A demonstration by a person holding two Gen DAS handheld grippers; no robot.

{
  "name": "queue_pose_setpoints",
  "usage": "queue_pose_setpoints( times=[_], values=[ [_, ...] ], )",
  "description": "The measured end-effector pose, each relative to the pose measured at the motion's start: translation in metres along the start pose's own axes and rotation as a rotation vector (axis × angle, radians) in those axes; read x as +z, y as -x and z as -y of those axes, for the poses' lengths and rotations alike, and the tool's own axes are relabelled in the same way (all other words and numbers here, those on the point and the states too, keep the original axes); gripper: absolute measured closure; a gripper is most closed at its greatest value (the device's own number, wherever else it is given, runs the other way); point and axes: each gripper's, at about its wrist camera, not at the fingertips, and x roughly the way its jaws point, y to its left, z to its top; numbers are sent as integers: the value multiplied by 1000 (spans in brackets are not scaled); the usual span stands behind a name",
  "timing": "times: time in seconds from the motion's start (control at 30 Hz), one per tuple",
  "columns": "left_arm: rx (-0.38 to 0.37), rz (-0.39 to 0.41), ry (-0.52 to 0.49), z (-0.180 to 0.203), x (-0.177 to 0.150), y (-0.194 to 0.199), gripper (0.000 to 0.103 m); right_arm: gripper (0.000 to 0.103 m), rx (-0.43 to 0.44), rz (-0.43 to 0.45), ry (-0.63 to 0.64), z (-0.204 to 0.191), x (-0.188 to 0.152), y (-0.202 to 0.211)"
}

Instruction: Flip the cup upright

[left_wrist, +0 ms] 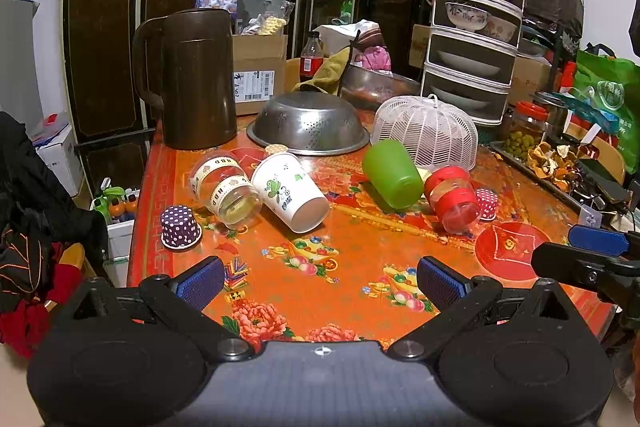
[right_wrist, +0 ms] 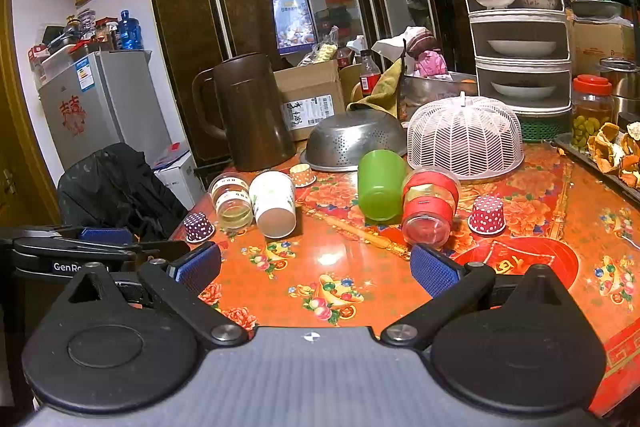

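Several cups lie on their sides on the red flowered table (left_wrist: 360, 247): a clear jar with a cream band (left_wrist: 224, 193), a white paper cup with green print (left_wrist: 290, 191), a green plastic cup (left_wrist: 392, 173) and a clear cup with red bands (left_wrist: 452, 197). They also show in the right wrist view: the jar (right_wrist: 232, 201), the paper cup (right_wrist: 274, 203), the green cup (right_wrist: 380, 185) and the red-banded cup (right_wrist: 430, 207). My left gripper (left_wrist: 320, 281) is open and empty, short of the cups. My right gripper (right_wrist: 316, 267) is open and empty, just short of the red-banded cup.
A purple dotted paper liner (left_wrist: 180, 227) and a red dotted one (left_wrist: 486, 203) stand mouth-down. Behind the cups are a brown jug (left_wrist: 196, 79), an upturned steel colander (left_wrist: 308, 125), a white mesh food cover (left_wrist: 426, 133) and a tiered dish rack (left_wrist: 476, 19). A tray of peels (left_wrist: 556, 163) lies right.
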Motion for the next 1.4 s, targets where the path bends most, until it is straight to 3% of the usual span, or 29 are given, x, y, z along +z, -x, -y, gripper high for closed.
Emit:
queue_pose_setpoints(
  times=[0.4, 0.6, 0.8, 0.93, 0.97, 1.13, 1.4],
  values=[
    [19, -16, -9, 5, 3, -7, 0, 1, 8, 8, -10, 9, -2, 1],
    [6, -60, 9, 9, 16, -21, 0, 1, 15, 12, -29, 21, -4, 3],
    [-19, -213, 128, -7, 85, -74, 0, 1, 20, 33, -54, 37, -6, 11],
    [0, -334, 207, -11, 112, -127, 3, 1, 31, 45, -86, 49, -10, 18],
    [6, -365, 236, -13, 114, -140, 8, 1, 32, 46, -92, 52, -12, 19],
    [77, -473, 333, -20, 108, -188, 14, 1, 33, 55, -116, 65, -16, 28],
    [121, -538, 375, -14, 97, -221, 17, 1, 30, 71, -150, 85, -19, 36]
  ],
)
